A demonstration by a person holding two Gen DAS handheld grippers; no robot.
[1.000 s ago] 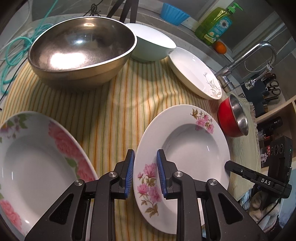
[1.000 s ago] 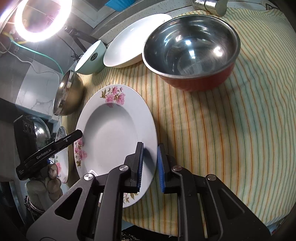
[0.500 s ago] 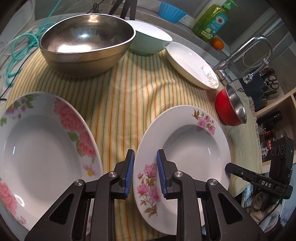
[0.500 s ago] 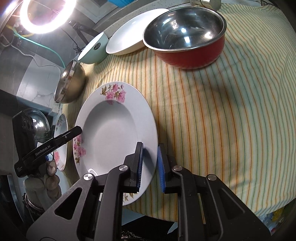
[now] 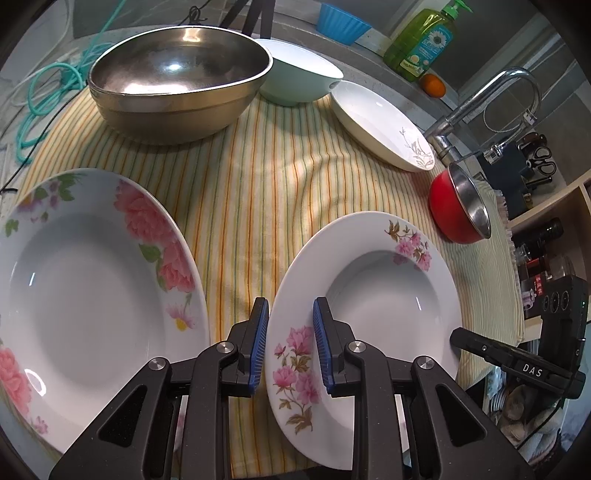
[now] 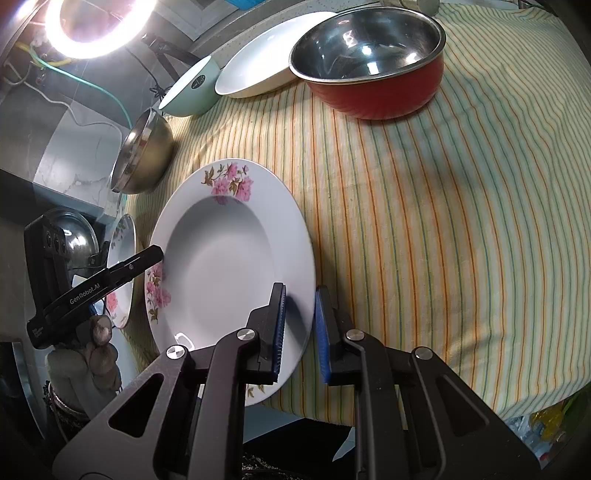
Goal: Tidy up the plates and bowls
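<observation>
My left tongs (image 5: 289, 341) and right tongs (image 6: 298, 328) pinch opposite rims of one glossy white soup plate (image 5: 373, 295) with pink flowers. Beside it on the striped cloth (image 5: 251, 192) lies a larger rose-patterned plate (image 5: 88, 288).

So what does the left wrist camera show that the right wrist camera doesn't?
Left wrist only: the green soap bottle, orange, faucet and blue cup. Right wrist only: the ring light. Both: the small-flowered plate gripped at opposite rims by the left gripper and right gripper, plus the red bowl.
</observation>
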